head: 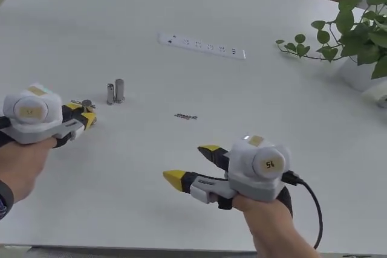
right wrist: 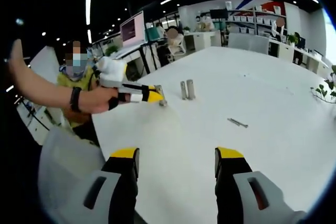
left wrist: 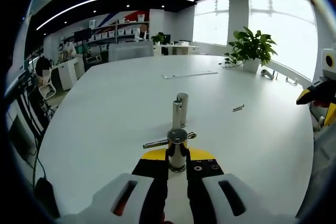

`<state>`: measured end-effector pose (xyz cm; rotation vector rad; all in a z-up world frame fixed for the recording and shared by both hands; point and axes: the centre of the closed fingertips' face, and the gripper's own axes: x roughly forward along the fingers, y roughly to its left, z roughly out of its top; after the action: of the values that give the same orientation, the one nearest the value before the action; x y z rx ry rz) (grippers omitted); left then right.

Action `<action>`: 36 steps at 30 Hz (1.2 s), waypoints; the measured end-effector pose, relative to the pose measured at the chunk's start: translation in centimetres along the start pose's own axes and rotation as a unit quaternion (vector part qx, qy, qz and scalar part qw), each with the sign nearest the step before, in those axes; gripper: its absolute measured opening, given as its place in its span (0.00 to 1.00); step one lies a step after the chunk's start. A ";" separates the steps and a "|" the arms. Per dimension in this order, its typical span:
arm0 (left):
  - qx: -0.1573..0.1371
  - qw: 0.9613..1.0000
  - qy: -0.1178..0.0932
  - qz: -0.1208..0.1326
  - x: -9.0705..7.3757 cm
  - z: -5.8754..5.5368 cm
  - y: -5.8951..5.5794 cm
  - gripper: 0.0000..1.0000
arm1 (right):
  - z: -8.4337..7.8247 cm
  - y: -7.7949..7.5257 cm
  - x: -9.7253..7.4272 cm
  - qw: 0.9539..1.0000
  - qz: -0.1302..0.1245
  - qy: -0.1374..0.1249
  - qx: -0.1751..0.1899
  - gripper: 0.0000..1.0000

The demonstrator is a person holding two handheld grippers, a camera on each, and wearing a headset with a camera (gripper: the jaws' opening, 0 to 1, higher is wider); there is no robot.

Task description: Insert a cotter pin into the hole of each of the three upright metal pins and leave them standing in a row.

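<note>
Two upright metal pins [head: 115, 91] stand side by side on the white table [head: 199, 4]. A third metal pin [head: 86, 103] sits between the yellow tips of my left gripper [head: 89, 115], which is shut on it. In the left gripper view a cotter pin [left wrist: 157, 141] passes through that pin [left wrist: 177, 150], with the two standing pins [left wrist: 180, 109] just beyond. Loose cotter pins [head: 185, 116] lie mid-table. My right gripper [head: 190, 162] hovers open nearer the front edge, with nothing between its fingers. The right gripper view takes in the left gripper [right wrist: 152, 95] and the standing pins [right wrist: 187, 89].
A white power strip [head: 202, 46] lies farther back on the table. A potted plant [head: 357, 28] stands at the far right edge. A black cable [head: 311, 200] trails from the right gripper. Office desks and people sit beyond the table in the gripper views.
</note>
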<state>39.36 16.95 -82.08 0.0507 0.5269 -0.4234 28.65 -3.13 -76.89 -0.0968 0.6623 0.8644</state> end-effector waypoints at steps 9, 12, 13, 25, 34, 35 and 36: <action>-0.010 1.000 0.008 0.029 -0.2 -1.0 1.2 0.10 | -0.7 -0.7 -0.9 1.000 -0.013 0.003 0.012 0.60; -0.006 0.999 0.007 0.041 -0.3 -1.1 1.3 0.10 | -0.8 -1.1 -1.2 1.000 -0.018 0.003 0.013 0.60; -0.006 0.999 0.007 0.042 -0.3 -1.1 1.3 0.10 | -0.8 -1.2 -1.3 1.000 -0.019 0.003 0.014 0.60; -0.017 0.998 0.001 0.057 -0.3 -1.1 1.5 0.11 | -0.5 -1.9 -1.5 0.999 -0.027 -0.002 0.017 0.60; -0.039 0.997 -0.002 0.062 -0.2 -1.2 1.6 0.12 | -0.4 -1.4 -1.4 1.000 -0.022 -0.003 0.015 0.60; -0.054 0.997 -0.005 0.061 -0.2 -1.2 1.6 0.13 | -0.4 -1.4 -1.5 1.000 -0.023 -0.003 0.015 0.60; -0.063 0.996 -0.011 0.070 -0.3 -1.1 2.0 0.17 | -0.3 -1.4 -1.5 1.000 -0.023 -0.004 0.015 0.60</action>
<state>39.39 19.07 -83.05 -0.0376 0.5230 -0.2529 28.82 -5.21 -76.52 -0.0813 0.6629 0.8104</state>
